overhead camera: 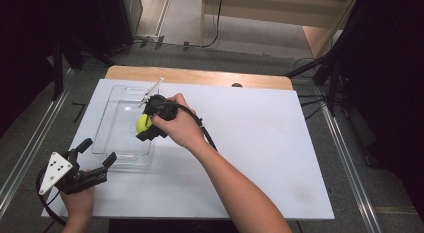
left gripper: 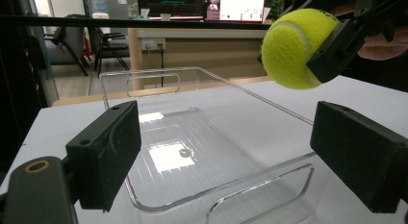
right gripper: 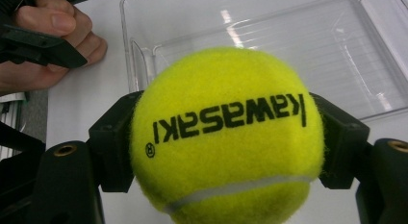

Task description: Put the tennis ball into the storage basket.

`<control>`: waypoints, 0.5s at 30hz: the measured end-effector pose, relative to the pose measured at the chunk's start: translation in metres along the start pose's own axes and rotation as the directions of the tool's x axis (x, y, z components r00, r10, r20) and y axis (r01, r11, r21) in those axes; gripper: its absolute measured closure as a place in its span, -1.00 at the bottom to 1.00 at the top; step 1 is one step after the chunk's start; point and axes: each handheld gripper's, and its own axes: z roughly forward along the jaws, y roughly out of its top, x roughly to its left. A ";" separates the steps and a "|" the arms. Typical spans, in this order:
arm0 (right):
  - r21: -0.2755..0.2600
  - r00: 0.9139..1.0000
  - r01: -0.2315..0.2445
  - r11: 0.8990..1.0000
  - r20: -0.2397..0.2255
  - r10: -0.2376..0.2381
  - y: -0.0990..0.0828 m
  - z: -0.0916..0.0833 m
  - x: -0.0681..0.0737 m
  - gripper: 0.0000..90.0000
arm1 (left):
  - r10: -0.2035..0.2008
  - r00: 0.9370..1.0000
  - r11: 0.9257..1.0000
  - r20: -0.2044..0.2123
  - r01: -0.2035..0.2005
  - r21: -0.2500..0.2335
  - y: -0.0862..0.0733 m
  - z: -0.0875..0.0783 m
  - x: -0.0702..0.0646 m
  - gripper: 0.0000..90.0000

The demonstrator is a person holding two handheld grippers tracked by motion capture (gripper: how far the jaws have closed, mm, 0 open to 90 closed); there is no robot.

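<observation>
At about seven o'clock in the high view, nearest the person, the left gripper (overhead camera: 95,160) is held at the near-left corner of the white desk (overhead camera: 260,158). Its jaws are spread apart with nothing between them, and they are pointed toward the near end of the clear plastic tray (overhead camera: 114,124). In the left gripper view the tray's near rim (left gripper: 216,190) is seen just ahead of and between the released jaws, apart from them as far as can be told.

Farther in, toward ten o'clock from the desk's middle, the right gripper (overhead camera: 146,124) is held above the tray, and a yellow tennis ball (overhead camera: 143,123) is clamped between its jaws. In the right gripper view the ball (right gripper: 226,137) is pressed on both sides by the black pads, with the tray's floor (right gripper: 298,56) visible beyond it. The ball is carried in the air over the tray's right part; it is not resting on anything.

The step in hand is judged to be the placing of the ball into the tray. For the next move, the ball should be lowered to the tray's floor and the jaws opened only then, so that a bounce or roll is avoided. The tray may need to be steadied by the left gripper.
</observation>
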 end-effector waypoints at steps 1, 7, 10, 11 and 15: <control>-0.001 1.000 0.003 1.000 -0.004 -0.003 0.001 0.001 0.001 -0.48 | 0.000 1.000 1.000 0.000 0.000 0.000 0.000 0.000 0.000 -0.75; -0.001 1.000 0.023 1.000 -0.013 -0.023 0.003 0.007 0.003 -0.48 | 0.001 1.000 1.000 0.000 -0.001 0.000 0.000 0.000 0.000 -0.75; 0.011 1.000 0.018 1.000 -0.014 -0.018 0.004 0.009 0.004 -0.48 | -0.001 1.000 1.000 0.000 0.001 0.001 0.000 0.000 0.000 -0.75; 0.007 1.000 0.016 1.000 -0.017 -0.016 0.004 0.010 0.005 -0.48 | -0.001 1.000 1.000 0.000 0.001 0.000 0.000 0.000 0.000 -0.75; 0.014 1.000 0.021 1.000 -0.020 -0.021 0.006 0.014 0.006 -0.48 | -0.001 1.000 1.000 0.000 0.001 0.000 0.000 0.000 0.000 -0.75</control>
